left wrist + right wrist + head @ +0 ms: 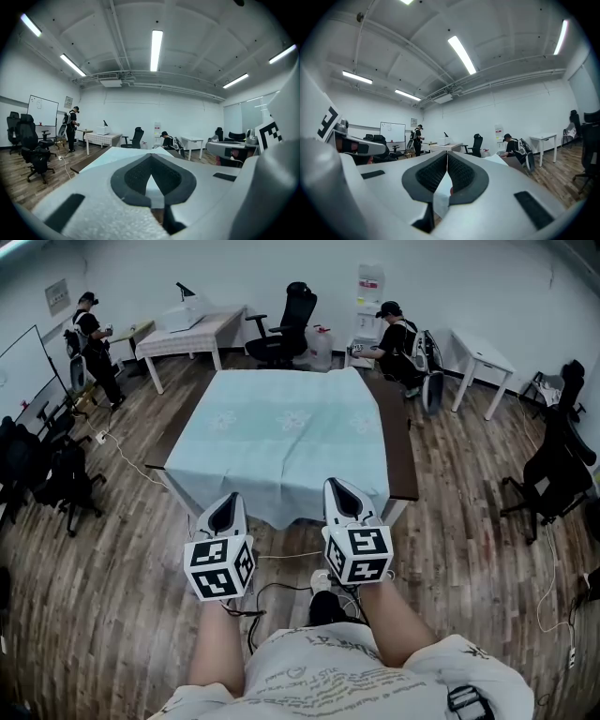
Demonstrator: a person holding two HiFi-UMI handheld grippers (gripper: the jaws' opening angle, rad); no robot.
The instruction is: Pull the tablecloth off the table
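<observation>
Holding left gripper (225,501) and right gripper (340,487) side by side just before the near edge of the table (400,451), both clamped shut on nothing, seemingly lining up for the hem. Not yet pulling the tablecloth (281,432), spread flat across the tabletop and draped over that edge.

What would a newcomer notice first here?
The pale blue tablecloth lies flat over the dark table in the middle of the room. At its near edge sit the left gripper and right gripper, both with jaws closed; whether they pinch the cloth isn't clear. A standing person is at back left and a crouched person at back right.
</observation>
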